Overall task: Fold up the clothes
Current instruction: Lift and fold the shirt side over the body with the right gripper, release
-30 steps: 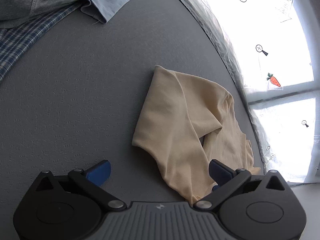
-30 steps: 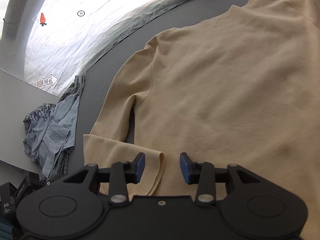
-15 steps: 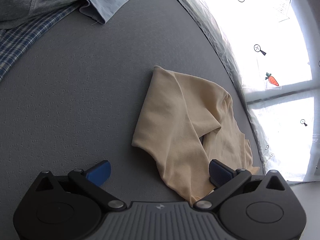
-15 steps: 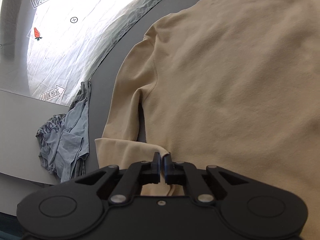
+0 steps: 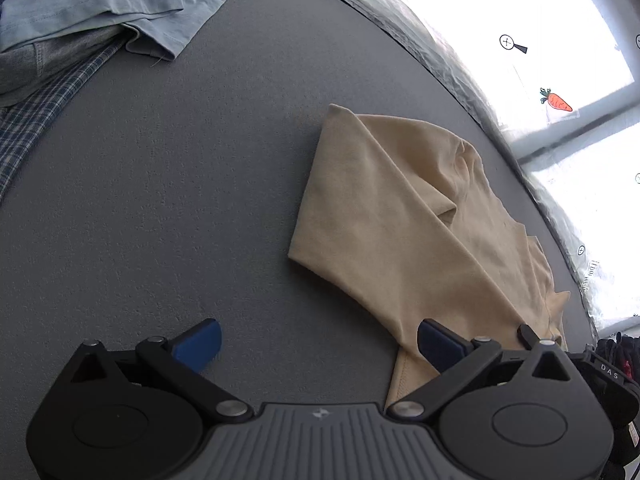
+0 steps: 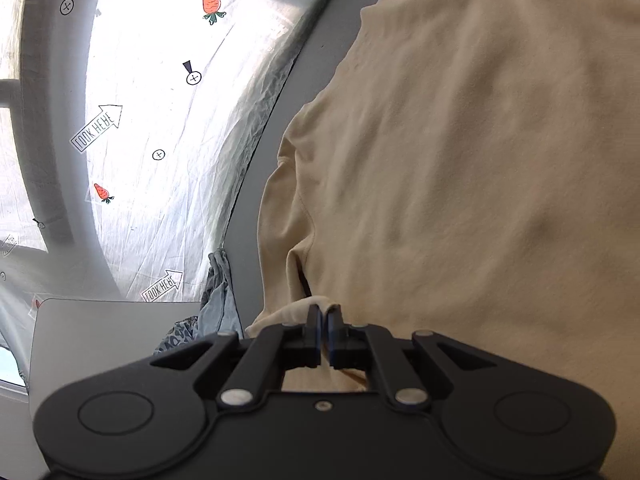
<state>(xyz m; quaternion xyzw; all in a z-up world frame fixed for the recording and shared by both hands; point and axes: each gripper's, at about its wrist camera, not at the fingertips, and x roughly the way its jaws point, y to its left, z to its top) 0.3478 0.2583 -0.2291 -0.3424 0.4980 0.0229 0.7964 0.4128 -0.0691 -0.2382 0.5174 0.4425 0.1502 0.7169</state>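
A beige long-sleeved top [image 6: 460,140] lies spread on the grey table [image 5: 160,200]. In the right wrist view my right gripper [image 6: 324,320] is shut on the cuff end of its sleeve [image 6: 280,216], and the cloth bunches up between the blue pads. In the left wrist view another part of the same beige top [image 5: 400,208] lies folded over itself near the table's right edge. My left gripper [image 5: 316,340] stands open above the table; its right finger [image 5: 440,342] overlaps the cloth's edge and nothing is between the pads.
A pile of other clothes lies at the far left of the table: a light blue garment [image 5: 100,0] and a checked shirt [image 5: 44,96]. A grey-blue garment [image 6: 216,296] hangs over the table edge. Crinkled plastic sheeting [image 6: 160,140] with carrot and arrow stickers lies beyond the table.
My right gripper shut on the sleeve cuff, then rolled and lifted the cuff so the view tilted. My left gripper shifted a little across the table and stayed open.
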